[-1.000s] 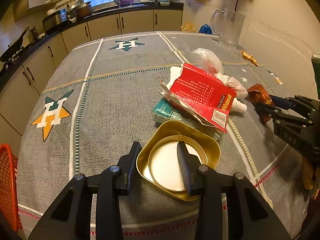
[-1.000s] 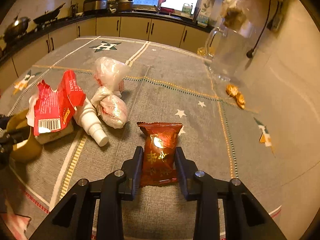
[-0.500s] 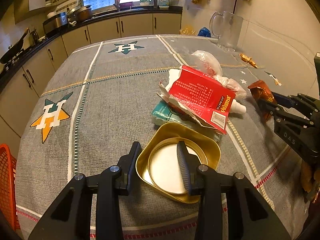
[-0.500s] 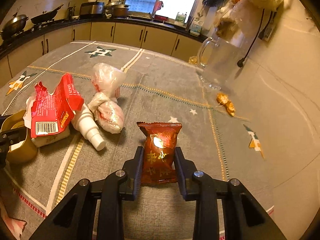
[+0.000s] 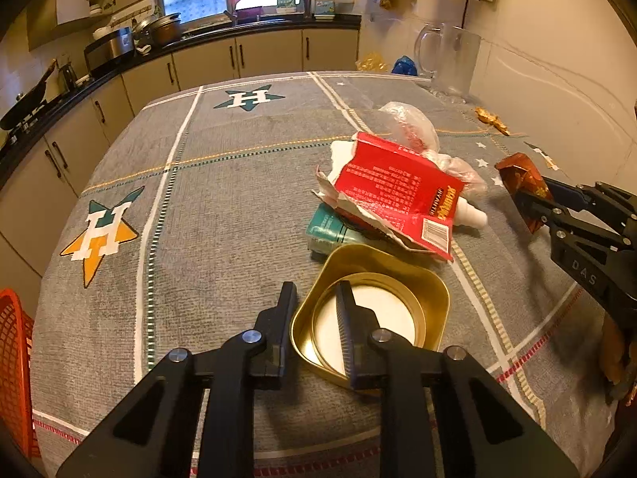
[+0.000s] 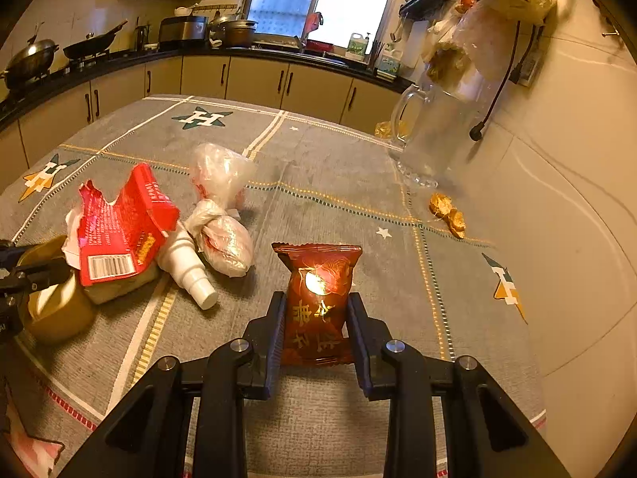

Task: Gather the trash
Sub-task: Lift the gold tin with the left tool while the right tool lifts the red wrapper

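Note:
My left gripper (image 5: 316, 298) is shut on the near-left wall of a gold tin (image 5: 414, 283), one finger inside and one outside. My right gripper (image 6: 314, 306) is shut on a dark red snack wrapper (image 6: 318, 279) and holds it above the cloth; it also shows in the left wrist view (image 5: 521, 183). On the table lie a torn red carton (image 5: 394, 191), a teal box (image 5: 326, 231) under it, a white bottle (image 6: 187, 263) and two knotted plastic bags (image 6: 227, 239).
The table has a grey star-patterned cloth (image 5: 223, 207). A glass jug (image 6: 434, 135) stands at the far right by the wall. Gold foil scraps (image 6: 448, 213) lie near it. An orange basket (image 5: 14, 358) sits at the left edge. Kitchen counters run behind.
Both grippers have risen, each with its load: the gold tin in the left, the red wrapper in the right. The other trash has not moved.

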A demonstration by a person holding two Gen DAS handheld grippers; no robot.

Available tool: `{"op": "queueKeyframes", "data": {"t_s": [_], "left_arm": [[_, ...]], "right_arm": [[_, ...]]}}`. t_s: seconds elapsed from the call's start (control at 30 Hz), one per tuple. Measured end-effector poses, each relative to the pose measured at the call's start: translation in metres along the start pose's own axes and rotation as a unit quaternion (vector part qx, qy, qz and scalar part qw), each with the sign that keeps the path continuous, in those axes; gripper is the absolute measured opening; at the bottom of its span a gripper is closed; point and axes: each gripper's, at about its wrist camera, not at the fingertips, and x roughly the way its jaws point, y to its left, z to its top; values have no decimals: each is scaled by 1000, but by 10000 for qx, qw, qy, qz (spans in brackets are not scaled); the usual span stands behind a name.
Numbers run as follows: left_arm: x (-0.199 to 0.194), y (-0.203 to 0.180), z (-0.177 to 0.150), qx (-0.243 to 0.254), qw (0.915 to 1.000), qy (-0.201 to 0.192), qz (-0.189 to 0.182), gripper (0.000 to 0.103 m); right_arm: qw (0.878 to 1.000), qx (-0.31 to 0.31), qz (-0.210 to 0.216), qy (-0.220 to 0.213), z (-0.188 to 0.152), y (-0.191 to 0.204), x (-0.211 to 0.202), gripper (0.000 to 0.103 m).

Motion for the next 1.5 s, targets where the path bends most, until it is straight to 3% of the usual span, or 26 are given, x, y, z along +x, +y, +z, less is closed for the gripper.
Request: {"op": "queueKeyframes", "data": {"t_s": [0.4, 0.8, 1.0, 1.07, 1.1, 1.13, 1.17, 1.3, 1.37, 1.43, 1.5], "left_arm": [[-12, -2, -2, 9, 9997, -253, 48, 15], [-40, 5, -10, -425, 9978, -436, 265, 9], [-38, 7, -9, -468, 9985, -198, 227, 9], [-33, 7, -9, -515, 9986, -45, 135, 11], [-31, 7, -9, -527, 9985, 3, 123, 18], [-28, 7, -9, -530, 9985, 47, 160, 35], [-27, 7, -9, -528, 9984, 63, 169, 42], [-18, 4, -7, -477, 9986, 164, 153, 45], [-15, 1, -7, -422, 9988, 213, 124, 35], [-13, -4, -6, -358, 9990, 235, 91, 17], [-12, -7, -7, -278, 9992, 242, 162, 10]], "right_arm": [[9996, 155, 65, -241, 2, -6, -11, 32], [9971, 348, 310, -599, 4, -11, -30, 32], [9951, 361, 505, -764, 5, -11, -38, 32], [9952, 362, 505, -758, 6, -10, -39, 32], [9952, 370, 505, -750, 6, -10, -39, 32], [9952, 384, 502, -747, 6, -11, -40, 32], [9951, 396, 508, -745, 6, -11, -40, 32], [9945, 433, 608, -733, 5, -12, -41, 32], [9943, 436, 639, -735, 5, -13, -41, 32], [9941, 443, 661, -738, 5, -13, -42, 32], [9938, 454, 706, -731, 5, -14, -42, 32]]}}
